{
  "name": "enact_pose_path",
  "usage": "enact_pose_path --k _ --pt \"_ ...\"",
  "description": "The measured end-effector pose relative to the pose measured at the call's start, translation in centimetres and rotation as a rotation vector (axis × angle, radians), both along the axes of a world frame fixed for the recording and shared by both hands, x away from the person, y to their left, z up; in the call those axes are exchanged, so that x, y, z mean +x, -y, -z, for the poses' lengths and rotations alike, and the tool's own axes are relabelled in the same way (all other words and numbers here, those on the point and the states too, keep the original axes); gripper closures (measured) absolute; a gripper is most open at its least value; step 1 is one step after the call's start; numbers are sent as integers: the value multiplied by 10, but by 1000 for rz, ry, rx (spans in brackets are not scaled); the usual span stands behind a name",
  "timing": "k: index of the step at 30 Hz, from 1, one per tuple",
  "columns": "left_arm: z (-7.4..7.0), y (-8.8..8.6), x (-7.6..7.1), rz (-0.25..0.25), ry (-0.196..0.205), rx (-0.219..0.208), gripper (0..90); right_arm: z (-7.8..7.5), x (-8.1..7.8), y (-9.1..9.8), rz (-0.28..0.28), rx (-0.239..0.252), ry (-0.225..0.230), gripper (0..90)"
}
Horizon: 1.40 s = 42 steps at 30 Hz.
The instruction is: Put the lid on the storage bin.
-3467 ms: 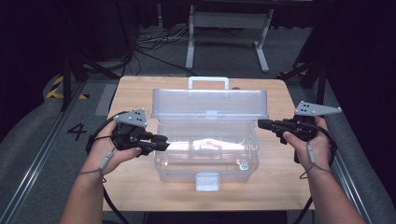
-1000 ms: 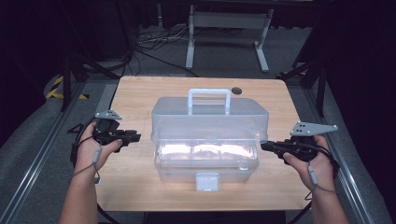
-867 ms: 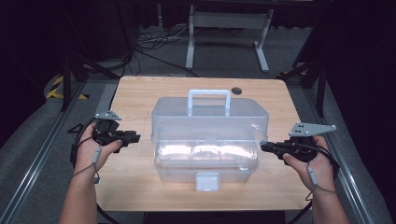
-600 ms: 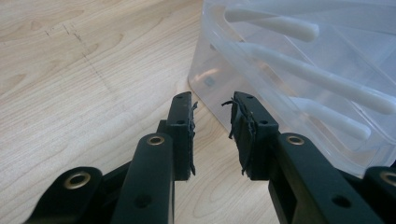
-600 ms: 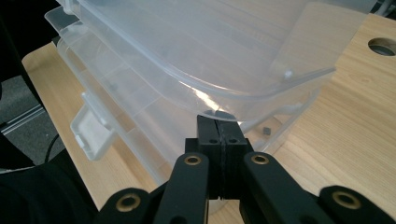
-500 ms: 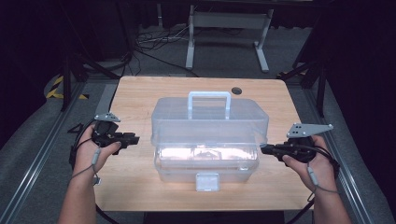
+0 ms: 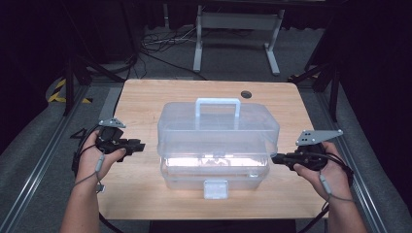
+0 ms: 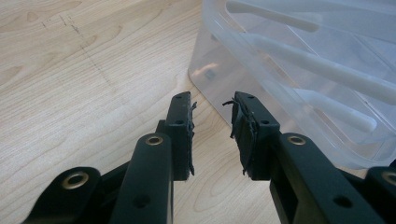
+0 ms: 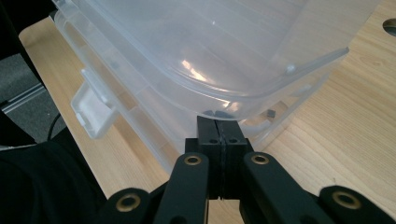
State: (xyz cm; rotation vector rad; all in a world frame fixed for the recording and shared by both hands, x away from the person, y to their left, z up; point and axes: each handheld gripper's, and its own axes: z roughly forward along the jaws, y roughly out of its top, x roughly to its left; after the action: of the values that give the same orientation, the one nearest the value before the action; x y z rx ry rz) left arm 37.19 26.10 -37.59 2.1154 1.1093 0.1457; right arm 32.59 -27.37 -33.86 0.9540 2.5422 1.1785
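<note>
A clear plastic box with a lid (image 7: 218, 127) and a white handle (image 7: 217, 103) stands mid-table. The lid sits slightly raised above the base (image 7: 214, 177), leaving a bright gap along the front. My right gripper (image 7: 275, 158) is shut with nothing between its jaws, its tip at the box's right end. In the right gripper view that right gripper (image 9: 219, 122) sits just under the lid's rim (image 9: 261, 95). My left gripper (image 7: 141, 144) rests left of the box, apart from it. In its own view the left gripper (image 8: 212, 106) is open over bare wood, the box wall (image 8: 303, 60) ahead to the right.
The wooden table (image 7: 145, 102) has a small round hole (image 7: 246, 94) at the back right. A front latch (image 7: 215, 189) hangs from the box near the table's front edge. A metal stand (image 7: 238, 22) and cables lie on the floor beyond the table.
Since the earliest frame the lid has come down over the base, and the left gripper has drawn back left, off the box. Over the last second nothing visibly moved.
</note>
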Motion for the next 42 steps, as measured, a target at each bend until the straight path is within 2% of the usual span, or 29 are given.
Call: enact_pose_path --k 7,24,33,42 --pt "1 1 2 3 -4 3 682 3 -1 -1 -17 -40 -14 900" --pt "5 6 14 1 -13 5 667 11 -6 -1 -17 -87 -44 900" --pt "6 4 15 -17 -15 3 661 15 -6 -4 -27 -116 -62 900" --pt "8 3 16 -12 -21 8 662 19 -5 -5 -41 -152 -86 900"
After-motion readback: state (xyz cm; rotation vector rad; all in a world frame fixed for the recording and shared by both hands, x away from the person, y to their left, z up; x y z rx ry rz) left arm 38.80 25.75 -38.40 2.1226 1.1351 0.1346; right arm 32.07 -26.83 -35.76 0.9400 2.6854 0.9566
